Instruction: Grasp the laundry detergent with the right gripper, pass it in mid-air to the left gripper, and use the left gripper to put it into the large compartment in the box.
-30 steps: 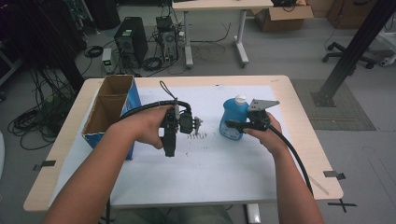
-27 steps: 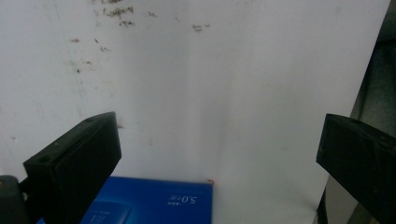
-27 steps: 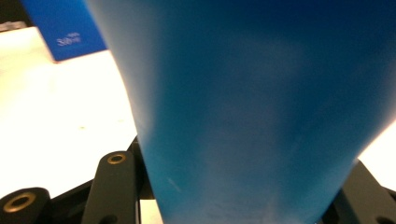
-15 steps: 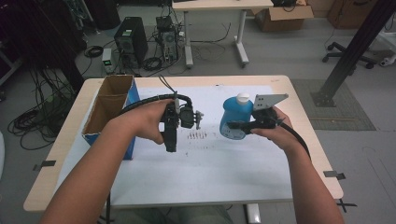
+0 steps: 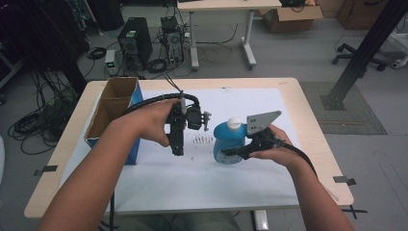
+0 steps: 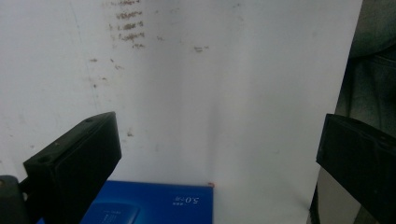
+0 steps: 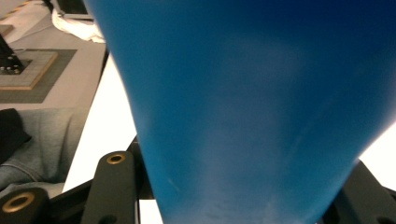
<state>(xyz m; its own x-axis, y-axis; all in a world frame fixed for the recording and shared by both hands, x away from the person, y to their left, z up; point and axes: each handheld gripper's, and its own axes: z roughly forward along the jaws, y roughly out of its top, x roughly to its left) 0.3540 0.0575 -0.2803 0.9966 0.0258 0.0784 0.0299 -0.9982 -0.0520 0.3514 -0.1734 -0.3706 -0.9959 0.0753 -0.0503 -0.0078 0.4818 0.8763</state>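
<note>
A blue bottle [image 5: 227, 140] with a white cap [image 5: 234, 123] is held just above the white sheet [image 5: 192, 178], right of the table's middle. My right gripper [image 5: 230, 152] is shut on its body from the right, with the bottle's blue wall [image 7: 252, 102] close up between the jaws. My left gripper [image 5: 177, 150] hangs to the left of the bottle and points down at the sheet. Its jaws [image 6: 217, 158] stand wide apart with nothing between them.
An open cardboard box with a blue side [image 5: 113, 110] stands at the table's left edge; its blue face [image 6: 154, 205] lies just under the left gripper. Small dark marks [image 5: 202, 140] dot the sheet between the grippers. Desks, computers and cables stand on the floor beyond.
My right gripper has carried the blue bottle to the left and nearer to me, closer to the left gripper. The left gripper has hardly moved.
</note>
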